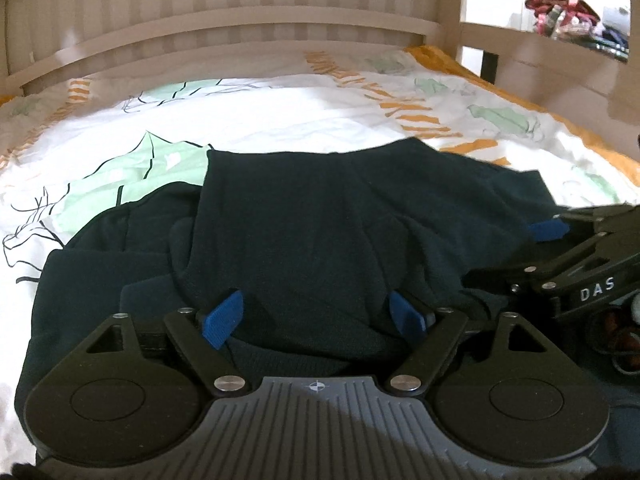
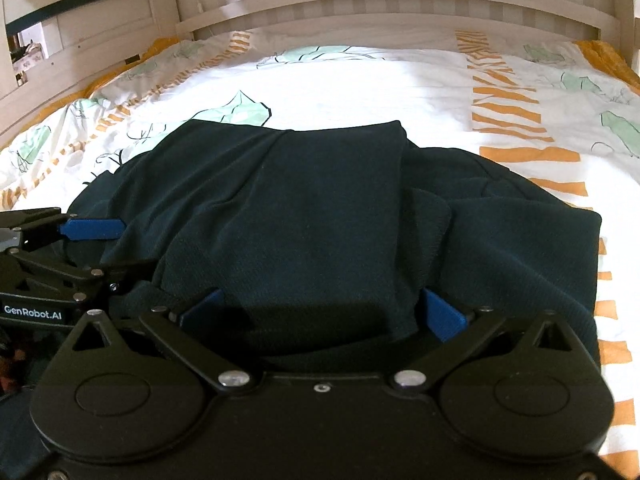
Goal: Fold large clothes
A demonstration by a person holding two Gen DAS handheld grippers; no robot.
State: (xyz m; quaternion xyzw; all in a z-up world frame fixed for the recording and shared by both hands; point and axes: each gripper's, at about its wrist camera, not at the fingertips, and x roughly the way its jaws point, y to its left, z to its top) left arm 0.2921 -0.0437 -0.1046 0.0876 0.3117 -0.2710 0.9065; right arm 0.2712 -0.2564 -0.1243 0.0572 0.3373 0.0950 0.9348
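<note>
A dark navy garment (image 1: 296, 224) lies partly folded on the bed, with a folded panel on top of a wider layer; it also shows in the right wrist view (image 2: 312, 216). My left gripper (image 1: 314, 316) is open, its blue pads wide apart over the garment's near edge. My right gripper (image 2: 322, 312) is open too, low over the near edge. Each gripper shows at the side of the other's view: the right gripper (image 1: 560, 240) and the left gripper (image 2: 80, 232).
The bed has a white quilt (image 1: 280, 120) with green leaf and orange stripe prints. A pale wooden headboard (image 2: 380, 4) stands behind. A side rail (image 1: 540, 60) runs on the right, with clutter beyond it.
</note>
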